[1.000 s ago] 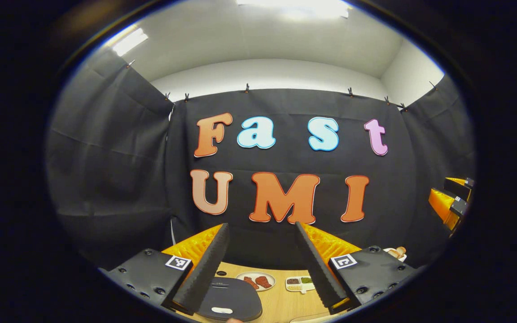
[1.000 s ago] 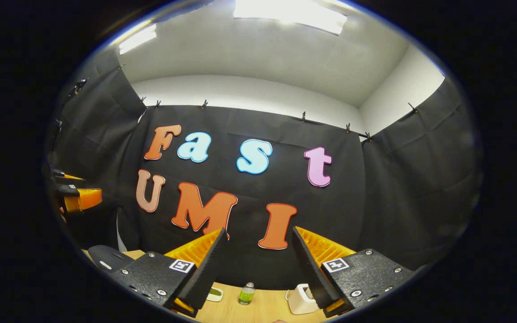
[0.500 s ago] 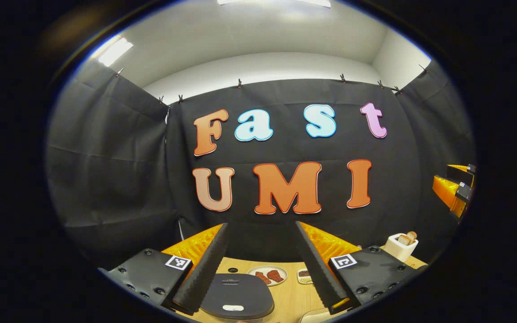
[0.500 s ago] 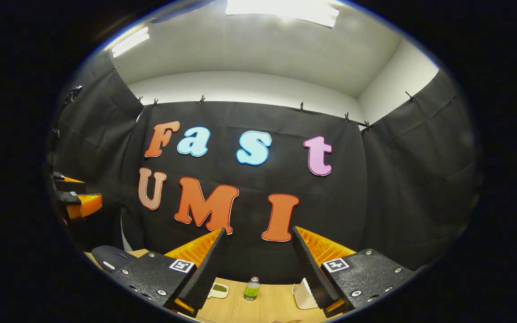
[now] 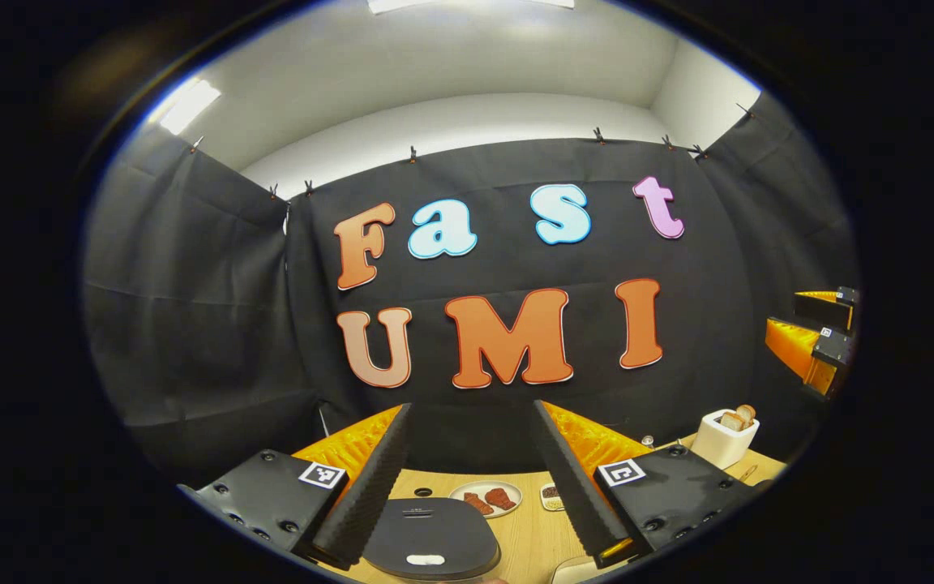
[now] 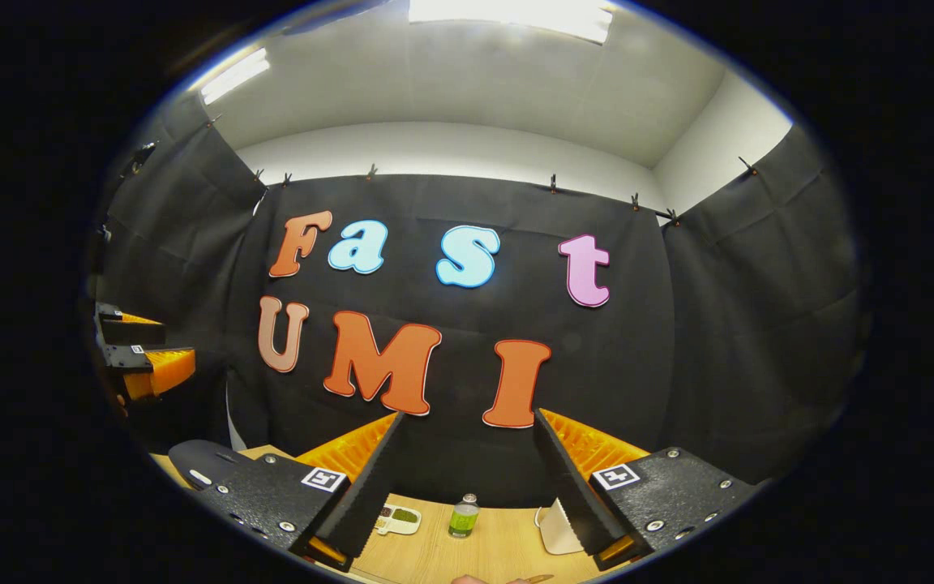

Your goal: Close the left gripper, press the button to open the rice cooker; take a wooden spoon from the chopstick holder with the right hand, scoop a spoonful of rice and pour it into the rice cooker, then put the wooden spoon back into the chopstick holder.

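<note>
- Left gripper (image 5: 467, 478) is hanging with jaws spread wide above the dark oval-lidded rice cooker (image 5: 430, 535), lid down
- Right gripper (image 6: 467, 487) is likewise gaping, holding nothing, above the pale wooden table (image 6: 507, 543)

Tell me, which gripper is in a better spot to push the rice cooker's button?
The left gripper, probably. The closed rice cooker sits right below and between its open fingers. From the right gripper, the cooker is far off to the side, with a small bottle ahead instead.
</note>
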Available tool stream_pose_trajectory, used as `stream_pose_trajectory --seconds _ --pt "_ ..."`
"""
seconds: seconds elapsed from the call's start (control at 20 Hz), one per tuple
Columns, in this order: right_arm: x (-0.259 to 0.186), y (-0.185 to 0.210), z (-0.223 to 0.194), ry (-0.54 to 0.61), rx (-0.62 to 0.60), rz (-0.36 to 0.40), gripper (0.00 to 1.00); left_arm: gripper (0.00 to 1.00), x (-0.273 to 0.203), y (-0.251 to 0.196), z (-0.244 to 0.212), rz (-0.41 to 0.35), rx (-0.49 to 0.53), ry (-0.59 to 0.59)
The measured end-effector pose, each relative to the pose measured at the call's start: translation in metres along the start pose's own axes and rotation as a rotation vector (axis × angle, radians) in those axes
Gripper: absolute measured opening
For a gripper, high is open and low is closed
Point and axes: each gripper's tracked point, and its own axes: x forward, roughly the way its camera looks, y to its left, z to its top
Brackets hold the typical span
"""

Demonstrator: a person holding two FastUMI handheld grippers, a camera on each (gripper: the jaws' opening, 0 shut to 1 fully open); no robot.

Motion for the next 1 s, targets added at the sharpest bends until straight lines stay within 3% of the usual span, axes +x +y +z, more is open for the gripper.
stream_pose_trajectory --seconds 0.05,0.1,0.15,0.2,0.45,0.5,0.55,1.0 --pt "0.001 0.000 -0.001 0.003 0.004 -0.004 0.97 0.94 0.000 0.000 -0.002 -0.002 0.006 0.008" --pt "0.001 0.001 -0.002 0.008 0.010 -0.004 0.96 1.00 0.001 -0.001 -0.004 -0.006 0.009 0.012" --pt "0.002 0.002 -0.003 0.012 0.013 -0.001 0.94 0.94 0.002 -0.002 -0.005 -0.010 0.010 0.016" --pt "0.002 0.001 -0.006 0.017 0.012 -0.003 0.94 0.94 0.001 -0.001 -0.006 -0.008 0.013 0.017" --pt "-0.002 0.003 -0.010 0.032 0.012 -0.009 0.95 0.06 0.011 -0.005 -0.032 -0.046 0.037 0.109" --pt "-0.002 0.004 -0.009 0.033 0.013 -0.011 0.95 0.12 0.008 -0.004 -0.042 -0.042 0.023 0.142" --pt "-0.002 0.003 -0.010 0.034 0.011 -0.015 0.95 0.05 0.011 -0.004 -0.055 -0.047 0.007 0.186" --pt "-0.006 -0.006 -0.019 0.065 -0.018 -0.040 0.95 0.05 0.031 0.064 -0.168 0.030 -0.111 0.658"
